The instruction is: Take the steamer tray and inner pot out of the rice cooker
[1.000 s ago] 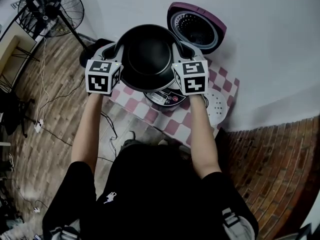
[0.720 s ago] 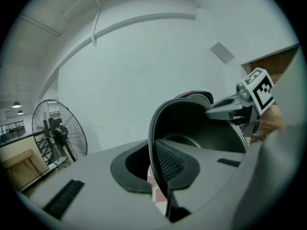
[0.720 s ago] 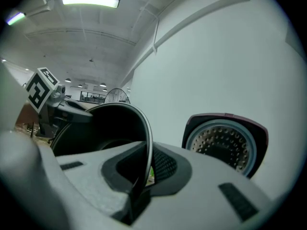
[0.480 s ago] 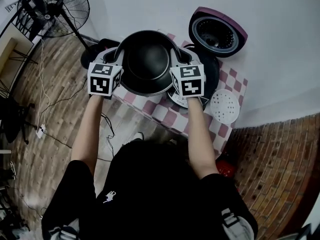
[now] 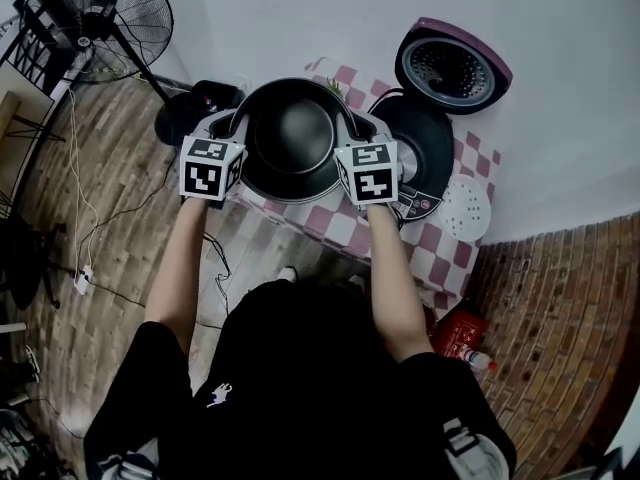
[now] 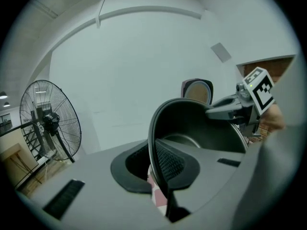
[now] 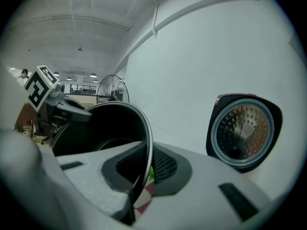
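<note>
The black inner pot (image 5: pixel 292 136) hangs over the left part of the checkered table (image 5: pixel 345 230), outside the rice cooker (image 5: pixel 420 153). My left gripper (image 5: pixel 238 128) is shut on the pot's left rim and my right gripper (image 5: pixel 352 128) on its right rim. In the left gripper view the rim (image 6: pixel 154 152) runs between the pads, and likewise in the right gripper view (image 7: pixel 145 162). The cooker's lid (image 5: pixel 452 68) stands open and its well looks empty. The white perforated steamer tray (image 5: pixel 466 208) lies on the table right of the cooker.
A standing fan (image 5: pixel 100 18) and a dark round object (image 5: pixel 195 108) are on the wooden floor left of the table. The white wall runs behind the table. A red container (image 5: pixel 455 333) sits on the floor at the right, and cables trail at the left.
Both grippers have carried the pot from above the cooker leftward and lower. The cooker's dark well now shows to the right of the pot.
</note>
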